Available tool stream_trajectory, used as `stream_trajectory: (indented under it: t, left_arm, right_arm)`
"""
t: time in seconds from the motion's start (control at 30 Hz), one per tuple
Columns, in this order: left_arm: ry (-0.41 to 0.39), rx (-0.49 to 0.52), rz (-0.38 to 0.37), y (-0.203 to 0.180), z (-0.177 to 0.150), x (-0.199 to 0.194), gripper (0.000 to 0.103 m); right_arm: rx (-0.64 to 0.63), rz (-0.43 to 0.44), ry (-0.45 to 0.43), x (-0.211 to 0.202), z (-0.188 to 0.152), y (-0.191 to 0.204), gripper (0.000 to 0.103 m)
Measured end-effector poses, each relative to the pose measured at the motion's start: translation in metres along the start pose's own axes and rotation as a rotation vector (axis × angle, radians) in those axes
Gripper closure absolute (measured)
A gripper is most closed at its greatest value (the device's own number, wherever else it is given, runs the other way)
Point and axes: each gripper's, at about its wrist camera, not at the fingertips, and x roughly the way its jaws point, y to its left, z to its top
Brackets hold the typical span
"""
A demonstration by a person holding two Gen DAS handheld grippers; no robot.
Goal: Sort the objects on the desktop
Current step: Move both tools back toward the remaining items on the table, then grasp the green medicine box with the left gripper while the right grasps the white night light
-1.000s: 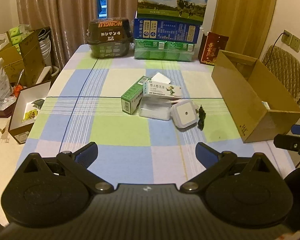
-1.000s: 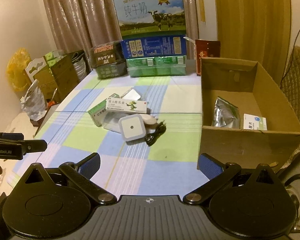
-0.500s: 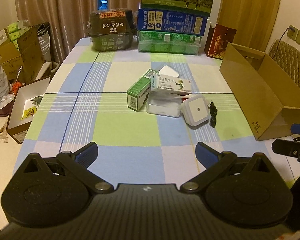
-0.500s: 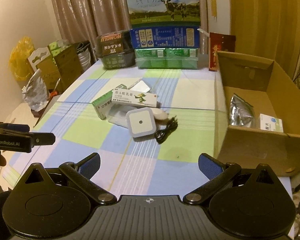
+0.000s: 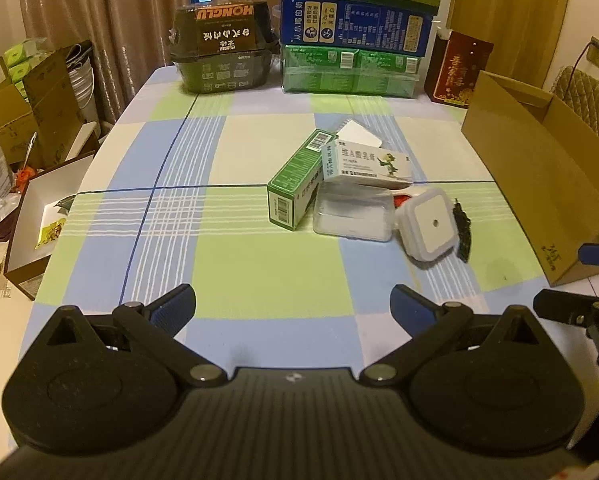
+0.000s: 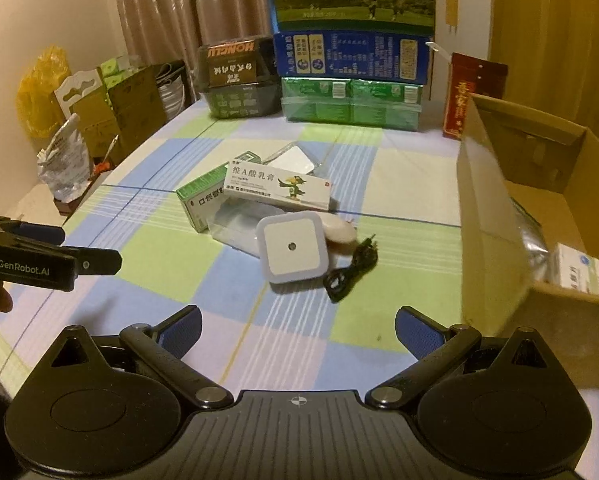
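A small pile lies mid-table: a green box [image 5: 295, 186], a white ointment box [image 5: 367, 164] resting on it, a clear plastic case [image 5: 353, 212], a white square night light [image 5: 429, 226] and a black cable [image 5: 461, 228]. From the right wrist view the same night light [image 6: 293, 248], cable [image 6: 351, 270] and white ointment box [image 6: 277, 186] appear. An open cardboard box [image 6: 539, 216] at the right holds a silver pouch [image 6: 533, 232] and a white packet [image 6: 577, 274]. My left gripper [image 5: 293, 306] and right gripper [image 6: 297, 328] are both open and hold nothing, short of the pile.
Milk cartons [image 5: 357, 30], a dark Honglu container [image 5: 225, 50] and a red box [image 5: 457, 70] line the far table edge. Boxes and bags [image 5: 31, 184] crowd the floor at the left. The checked tablecloth [image 5: 239, 272] lies bare between grippers and pile.
Both grippers have moved forward over the table toward the pile, which looks larger and nearer. Both stayed open.
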Motion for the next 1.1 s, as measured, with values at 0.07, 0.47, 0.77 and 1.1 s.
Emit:
stream_trajectory:
  t: [0.07,0.47,0.77,1.1]
  left_arm:
    - [-0.002,0.004,-0.005,0.003,0.002,0.008,0.001]
    - [-0.013,0.118,-0.058,0.019,0.027,0.063,0.007]
    - [-0.043,0.208,-0.097,0.021,0.051,0.098,0.018]
    - [-0.029,0.324,-0.136,0.013,0.071,0.135,0.053]
  right_arm:
    - [-0.011,0.002,-0.001,0.01,0.002,0.001,0.002]
    - [-0.066,-0.005,0.003,0.078,0.02,-0.003,0.016]
    - [-0.094,-0.009,0.03,0.115,0.028,-0.001,0.016]
    - [-0.096,-0.014,0.047,0.133,0.031,-0.004,0.025]
